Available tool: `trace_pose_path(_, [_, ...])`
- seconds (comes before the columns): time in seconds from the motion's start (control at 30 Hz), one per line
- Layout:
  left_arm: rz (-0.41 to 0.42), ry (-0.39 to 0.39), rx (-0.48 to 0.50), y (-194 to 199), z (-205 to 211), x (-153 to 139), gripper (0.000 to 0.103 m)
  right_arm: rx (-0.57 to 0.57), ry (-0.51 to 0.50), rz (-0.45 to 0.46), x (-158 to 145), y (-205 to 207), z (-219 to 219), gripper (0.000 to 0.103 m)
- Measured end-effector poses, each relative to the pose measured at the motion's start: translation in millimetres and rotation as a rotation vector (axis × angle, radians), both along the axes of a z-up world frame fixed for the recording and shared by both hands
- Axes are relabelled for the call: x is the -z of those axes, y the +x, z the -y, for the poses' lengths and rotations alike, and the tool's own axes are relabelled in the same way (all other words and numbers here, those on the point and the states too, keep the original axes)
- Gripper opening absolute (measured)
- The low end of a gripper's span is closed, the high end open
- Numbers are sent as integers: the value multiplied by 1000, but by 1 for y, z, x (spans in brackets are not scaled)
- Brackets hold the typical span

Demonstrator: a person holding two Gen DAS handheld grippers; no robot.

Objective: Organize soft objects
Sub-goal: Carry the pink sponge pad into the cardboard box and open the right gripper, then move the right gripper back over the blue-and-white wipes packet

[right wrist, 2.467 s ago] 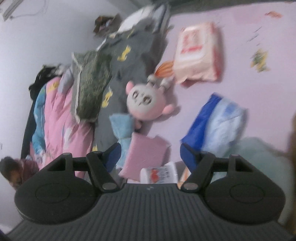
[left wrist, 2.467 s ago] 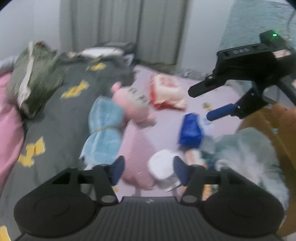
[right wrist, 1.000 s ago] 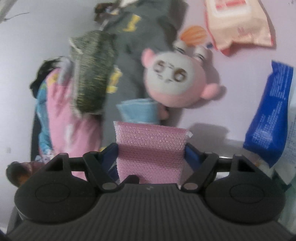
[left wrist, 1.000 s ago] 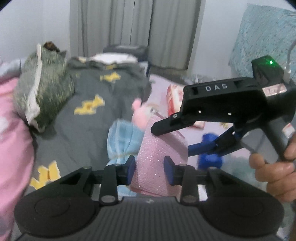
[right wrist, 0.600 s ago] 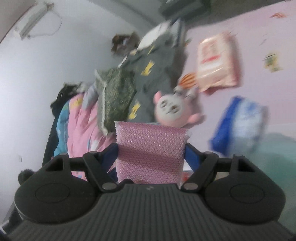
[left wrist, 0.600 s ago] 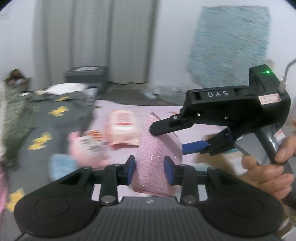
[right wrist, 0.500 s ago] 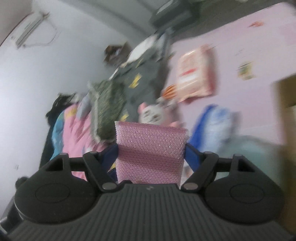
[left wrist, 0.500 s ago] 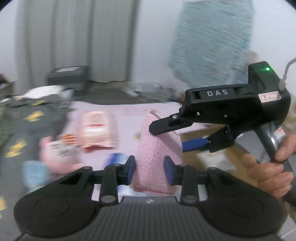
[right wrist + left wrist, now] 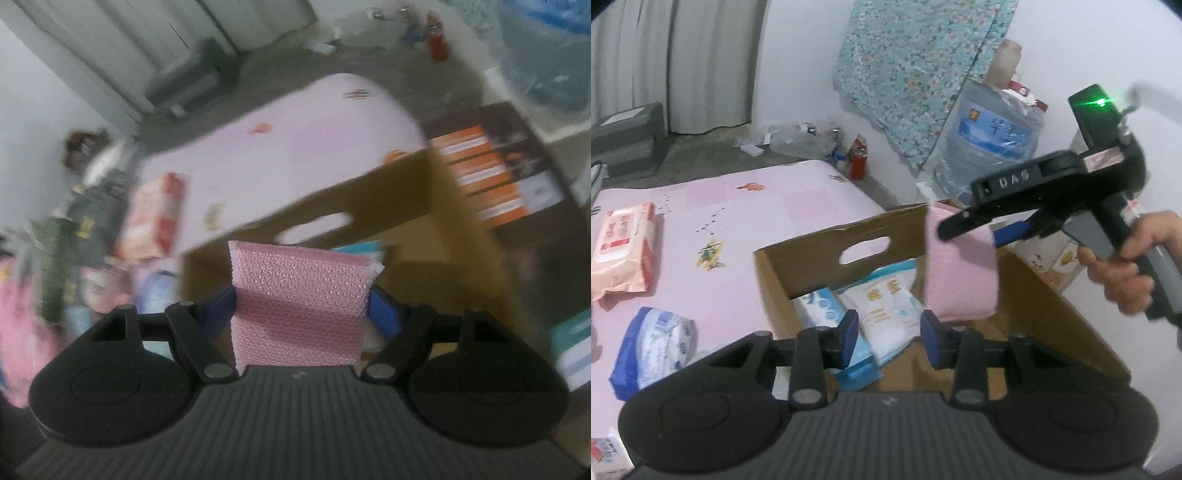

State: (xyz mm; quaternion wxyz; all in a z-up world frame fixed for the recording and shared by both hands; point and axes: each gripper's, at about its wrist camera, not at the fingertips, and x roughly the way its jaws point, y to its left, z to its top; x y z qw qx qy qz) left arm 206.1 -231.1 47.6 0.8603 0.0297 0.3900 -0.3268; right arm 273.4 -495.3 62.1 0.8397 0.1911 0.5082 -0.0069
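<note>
A person's right gripper is clamped on a pink textured sponge pad, held in the air over the open cardboard box, near the box's far wall with the handle slot. In the right wrist view the pad sits pinched between the two blue fingers. The left gripper is spread wide and empty, poised above the box's near edge.

Inside the box already lie several white and blue soft packs, so sorting looks partly done. Left out on the pink mattress are a blue-and-white pack near its front edge and a pink wipes pack at its left edge (more may lie out of view). The pad appears ready for release into the box.
</note>
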Motion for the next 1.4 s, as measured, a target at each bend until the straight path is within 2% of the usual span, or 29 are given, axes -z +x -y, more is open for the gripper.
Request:
trace_pose_path(0.17, [13,22,-68,5,-27,-6,41,-78,-216,-65,27,32,-5,80])
trace_pose_path(0.3, [28,30,-118,6,-45,-9,48,-145,-386,-135,57,54,-24,82])
trace_pose_path(0.37, [35,28,-135,5,-54,-11,50,-144,-400,-155,66,60,-26,82])
trace_pose_path(0.53, [61,40,-180,-1,-76,-15,55,-110,-391,-90,56,60,-34,82])
trace_pose_path(0.7, [70,58,-234,-7,-98,-16,65,-31,-287,-47,50,57,-22,82])
trace_pose_path(0.93, [111,70,-338,-30,-142,-18,82,47,-5,23,39,28,-24,83])
trace_pose_path(1.13, [123,105,-413,-54,-183,-10,86,-45,147,67,17,9,-68,84])
trace_pose_path(1.27, [102,112,-455,-67,-209,1,86,-153,211,96,-5,8,-119,85])
trace_pose_path(1.4, [105,125,-499,-78,-232,9,86,-258,281,82,-14,17,-172,87])
